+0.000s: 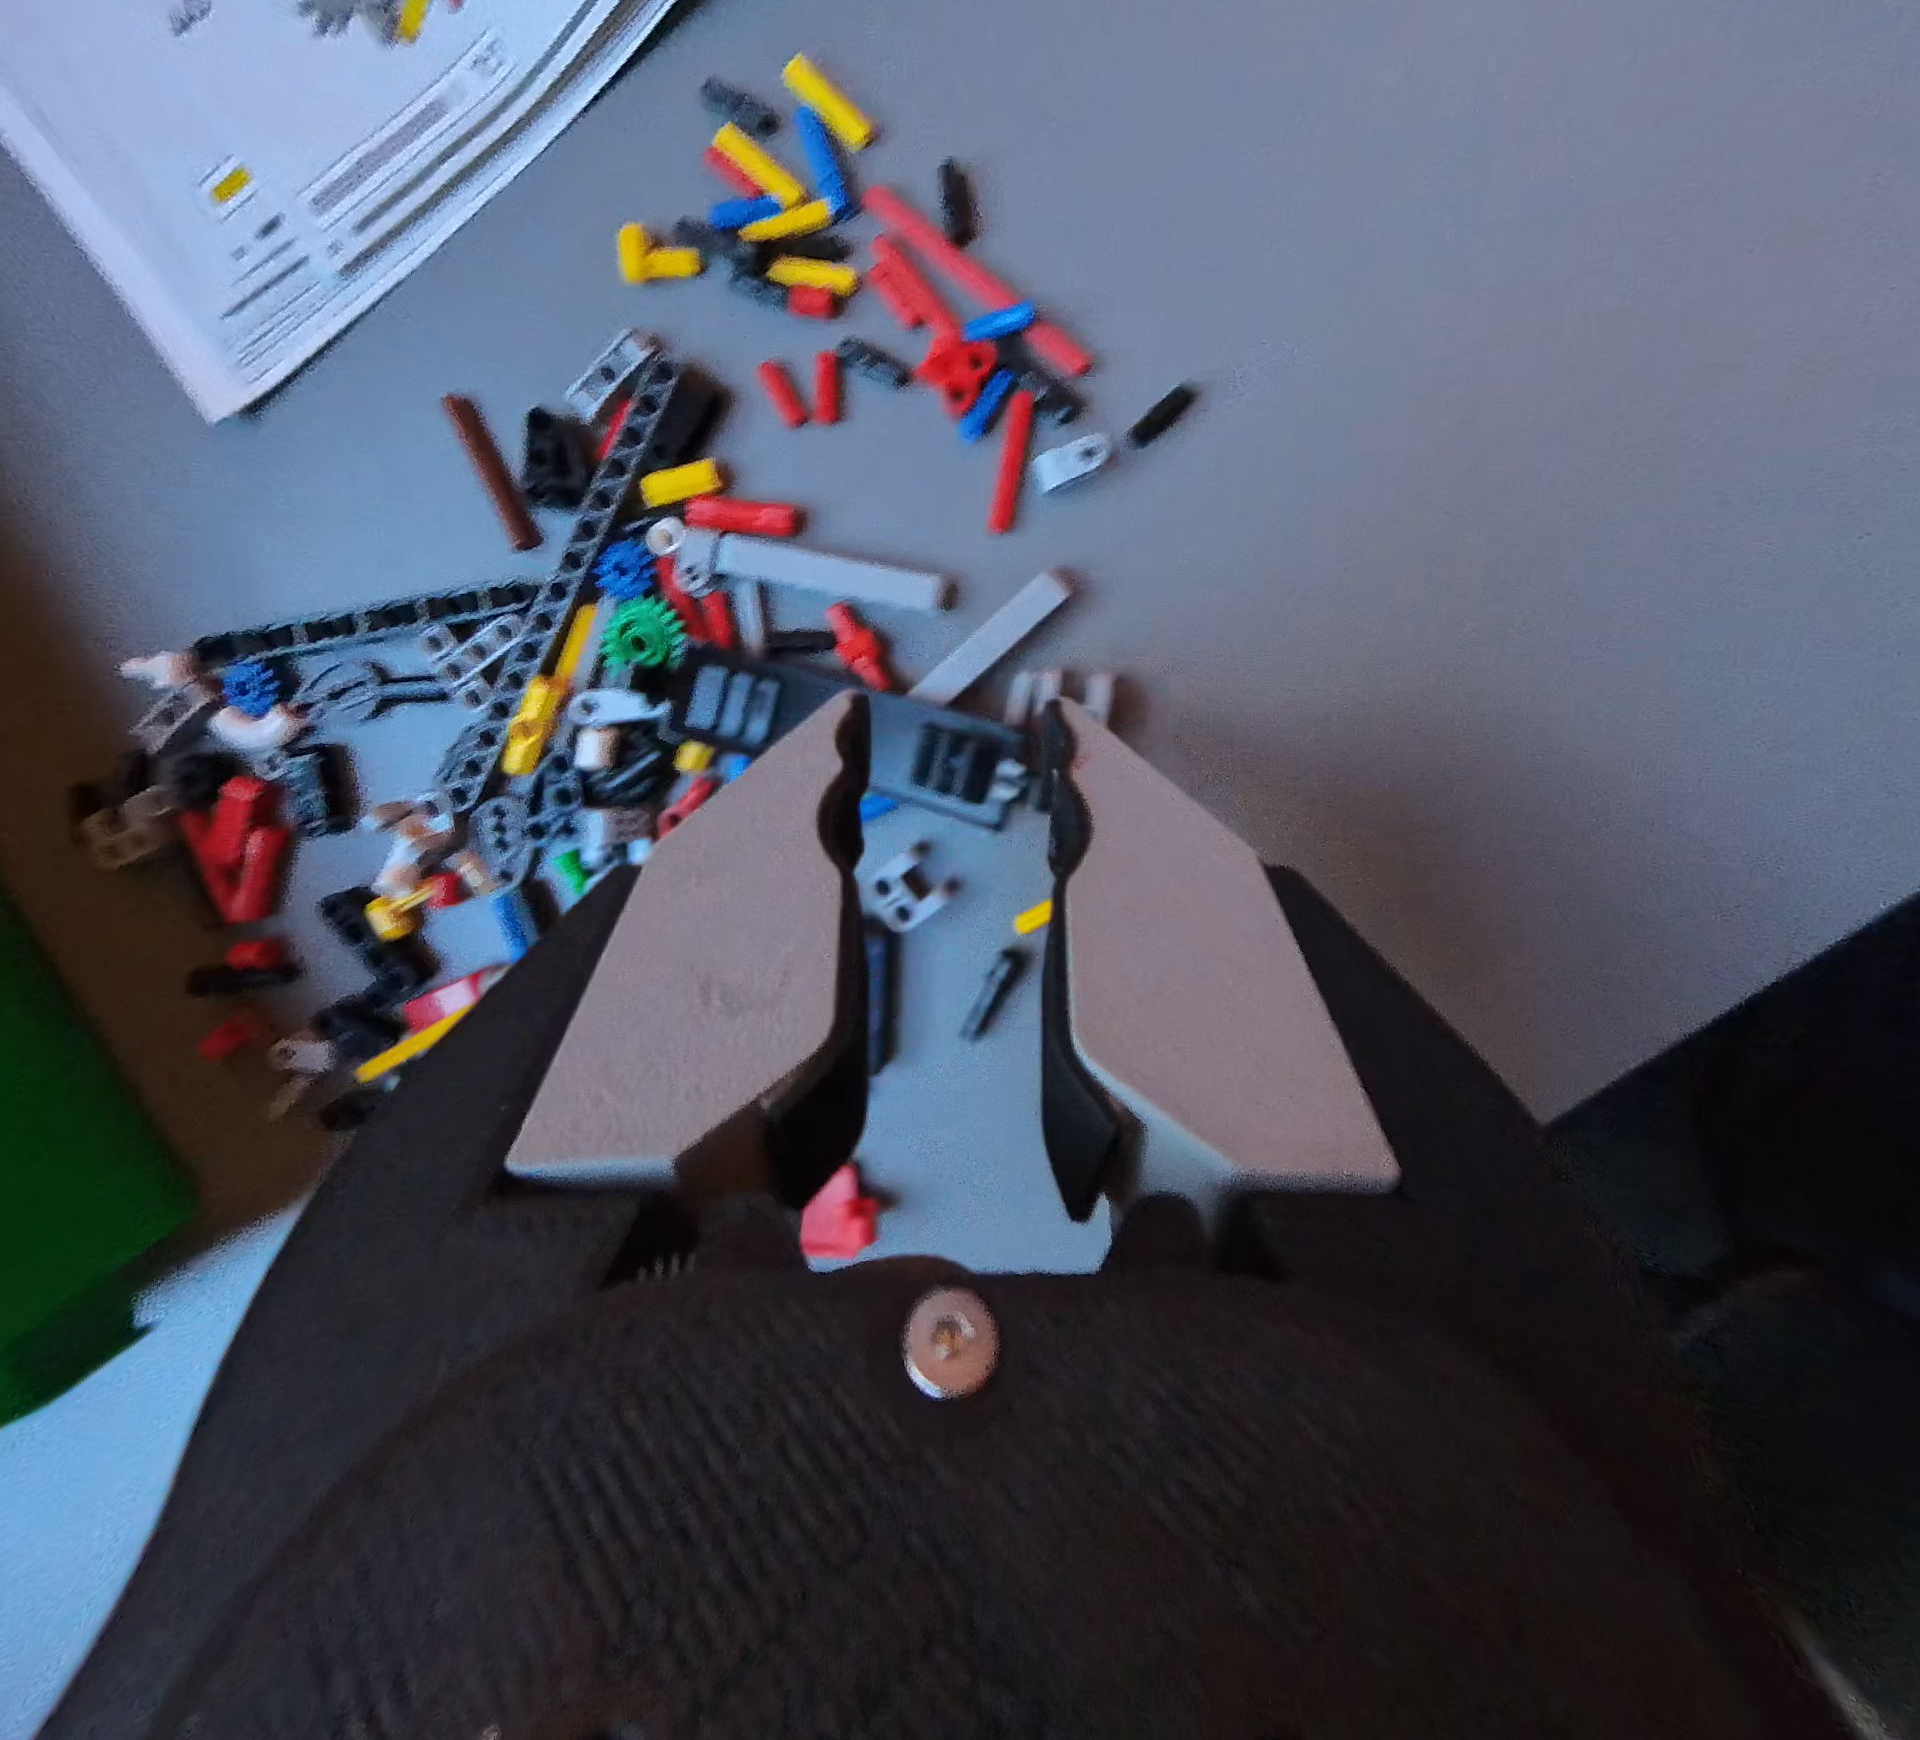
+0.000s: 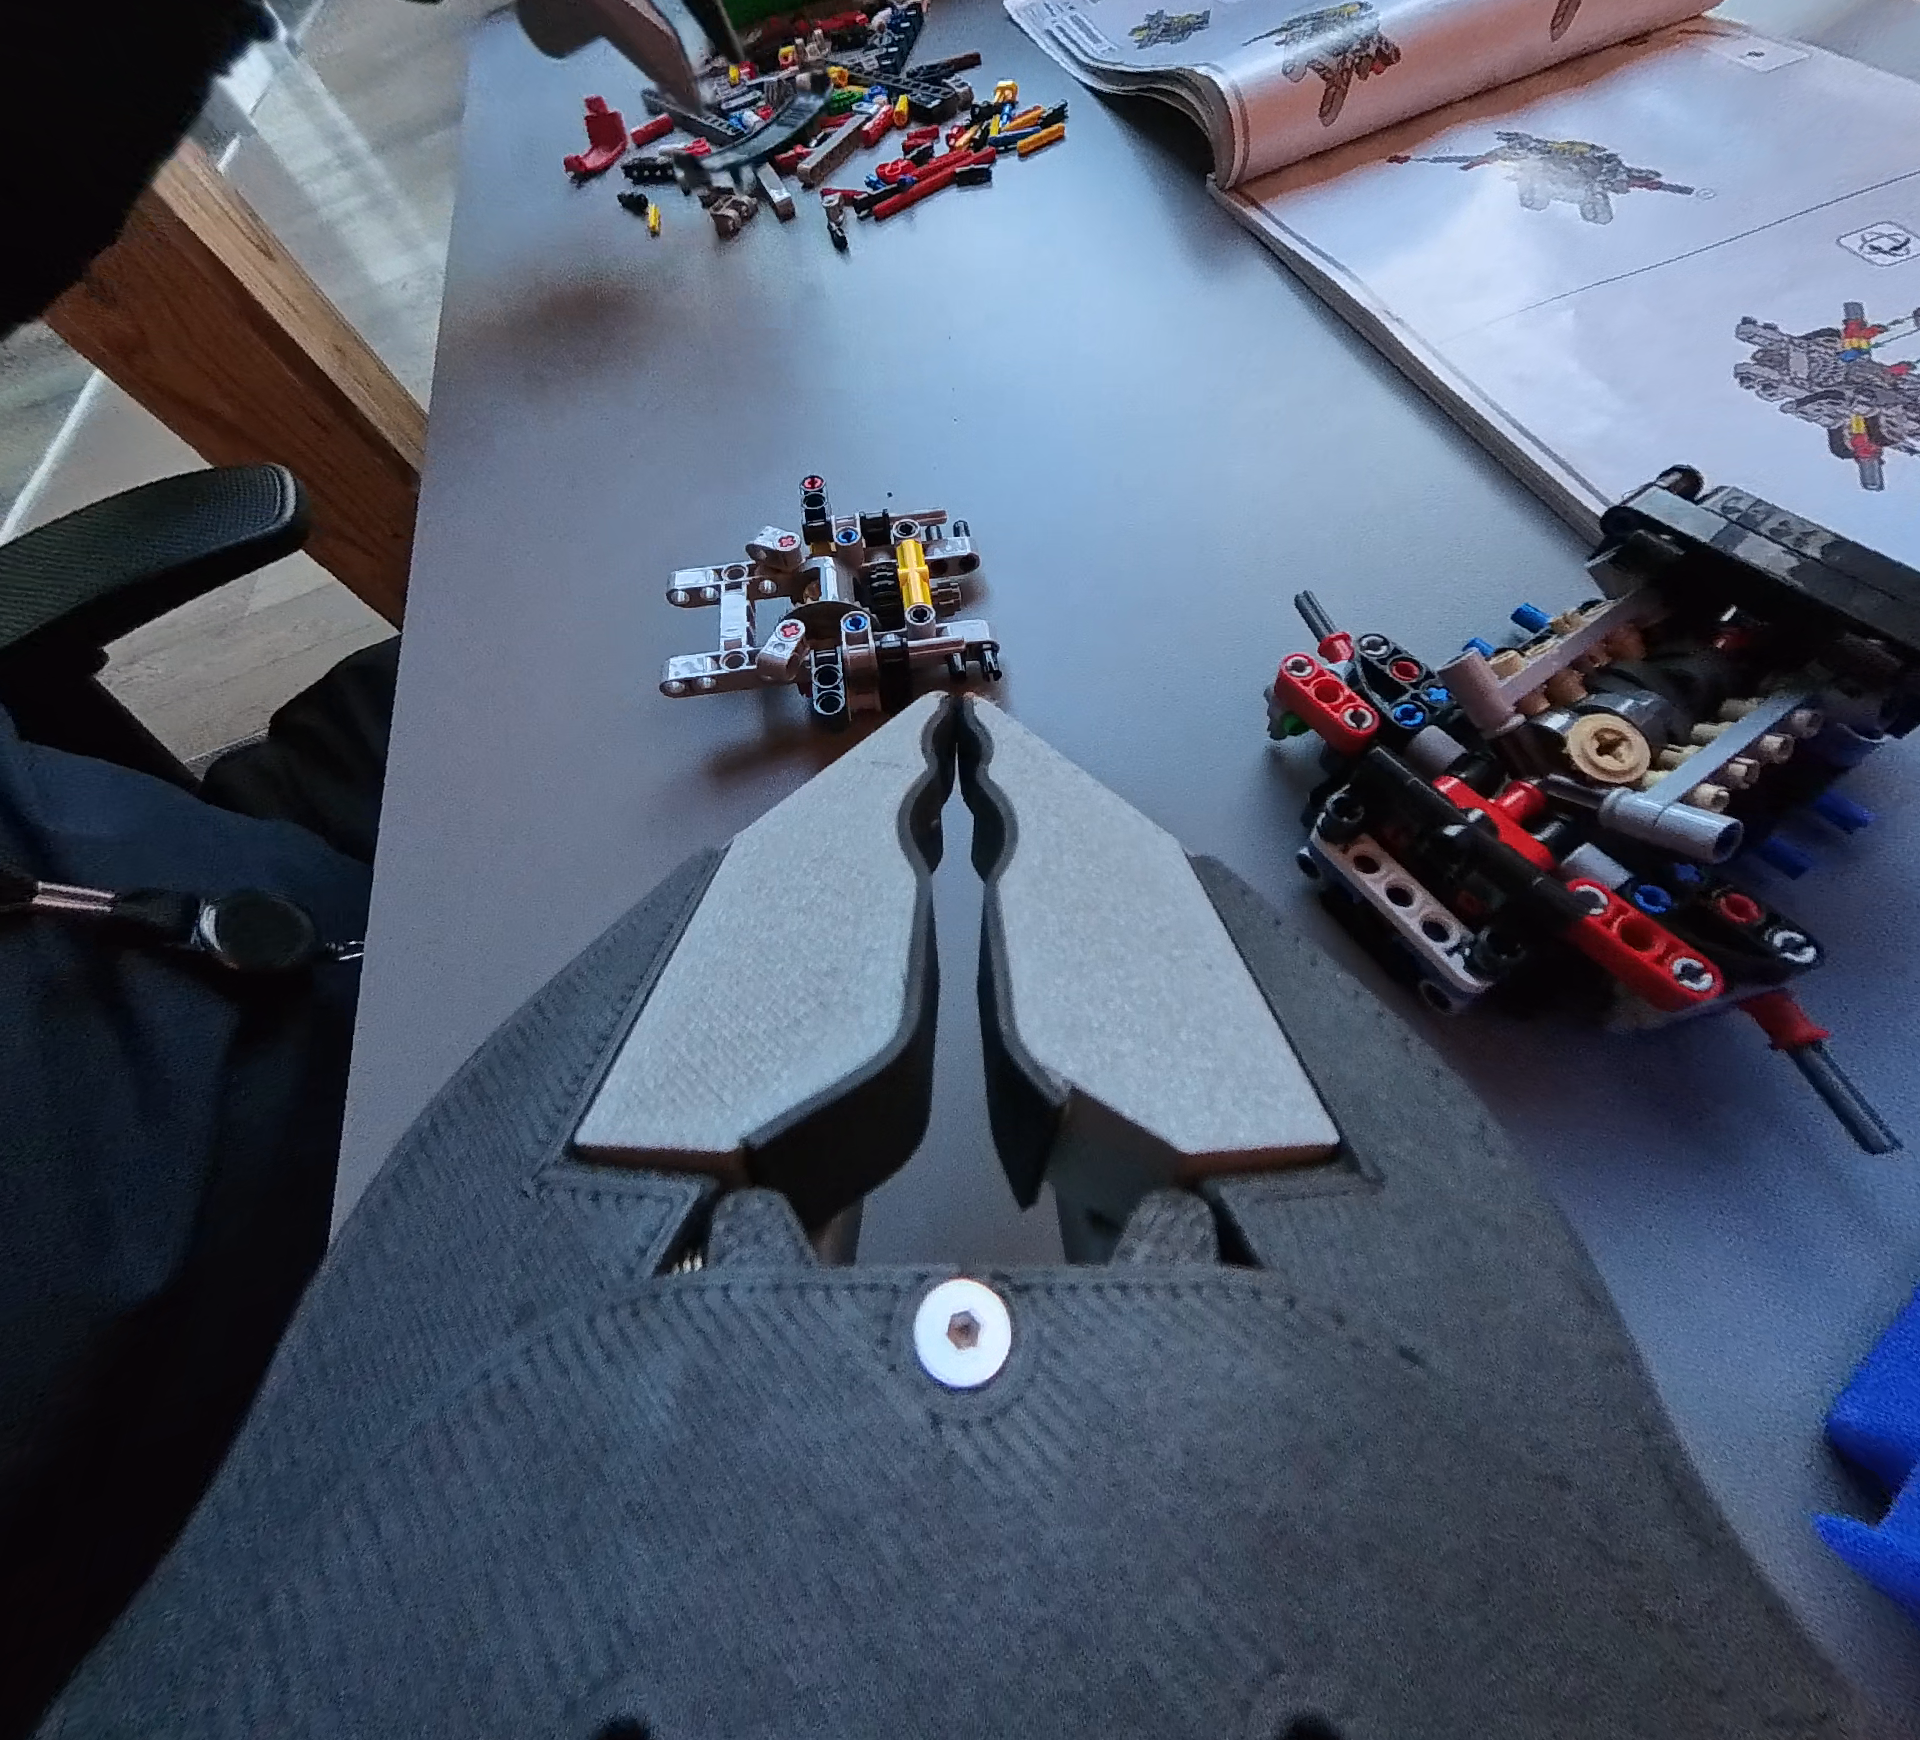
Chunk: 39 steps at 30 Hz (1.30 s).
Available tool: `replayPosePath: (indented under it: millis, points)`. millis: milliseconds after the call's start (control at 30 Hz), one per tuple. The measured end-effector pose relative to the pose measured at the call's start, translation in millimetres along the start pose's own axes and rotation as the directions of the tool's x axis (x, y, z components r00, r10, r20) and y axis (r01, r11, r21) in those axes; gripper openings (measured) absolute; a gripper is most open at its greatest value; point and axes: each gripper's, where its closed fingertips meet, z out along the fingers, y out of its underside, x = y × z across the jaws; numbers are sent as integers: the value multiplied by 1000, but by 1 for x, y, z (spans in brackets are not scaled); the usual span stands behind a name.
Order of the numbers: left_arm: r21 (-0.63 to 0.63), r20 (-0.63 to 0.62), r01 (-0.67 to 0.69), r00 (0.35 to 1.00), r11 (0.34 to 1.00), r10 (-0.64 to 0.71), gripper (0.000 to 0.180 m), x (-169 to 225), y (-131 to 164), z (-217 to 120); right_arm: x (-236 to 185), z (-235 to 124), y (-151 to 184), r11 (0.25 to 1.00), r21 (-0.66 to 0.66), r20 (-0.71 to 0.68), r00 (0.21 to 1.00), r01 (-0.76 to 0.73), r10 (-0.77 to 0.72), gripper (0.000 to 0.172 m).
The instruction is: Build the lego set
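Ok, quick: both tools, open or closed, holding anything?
Left tool: open above the loose pile of small plastic building pieces, holding nothing.
Right tool: closed, empty.

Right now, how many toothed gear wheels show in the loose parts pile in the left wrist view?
3: a green gear mid-pile, a blue gear just above it, another blue gear at the pile's left edge. The picture is blurred; the left fingers may hide more.

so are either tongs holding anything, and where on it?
No. Left tongs are open above the loose brick pile; right tongs are shut empty near the small grey assembly.
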Motion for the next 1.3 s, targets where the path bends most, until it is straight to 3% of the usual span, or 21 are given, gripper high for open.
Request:
replayPosePath:
  millis: [100, 167, 200, 333, 433, 533, 733, 800, 900, 1167, 1300]
  points:
    - [-103, 1, -29, 1000, 994, 30, 38, 16, 7, 16, -2, 1, 0, 1000, -3, 4, 1000, 5, -5, 0]
    - [-207, 86, -62, 993, 976, 81, 32, 5, 22, 25, -4, 1, 1, 1000, -5, 9, 1000, 10, -10, 0]
    - [-196, 132, -63, 987, 979, 89, 24, -4, 22, 22, -4, 1, 1, 1000, -4, 9, 1000, 13, -13, 0]
    - [-196, 216, 10, 976, 981, 33, 26, -39, 30, 5, -8, -1, 1, 1000, 4, 19, 1000, 18, -18, 0]
    - [-135, 168, 17, 986, 991, 6, 28, -37, 18, 0, -9, -1, 1, 1000, 1, 33, 999, 12, -12, 0]
    - [-42, 61, 28, 998, 999, -25, 19, -23, -5, 10, -11, 0, 1, 1000, 0, 42, 999, 11, -11, 0]
    - [-209, -20, 123, 991, 970, -130, 30, -23, 8, 41, -13, 0, 1, 1000, 2, 41, 999, 20, -20, 0]
    - [-225, -15, 134, 990, 965, -140, 24, -25, 12, 43, -13, -1, 1, 1000, 6, 43, 999, 17, -18, 0]
    - [-222, 10, 115, 993, 968, -115, 6, -29, 12, 44, -14, -1, 1, 1000, 5, 49, 999, 11, -12, 0]
    - [-240, 46, 3, 999, 971, 8, 6, -30, 7, 37, -15, -1, 1, 1000, 5, 48, 999, 17, -17, 0]
    - [-97, 65, -110, 991, 989, 116, 6, -2, -29, 6, -17, -3, -3, 999, 33, 67, 997, 24, -26, 0]
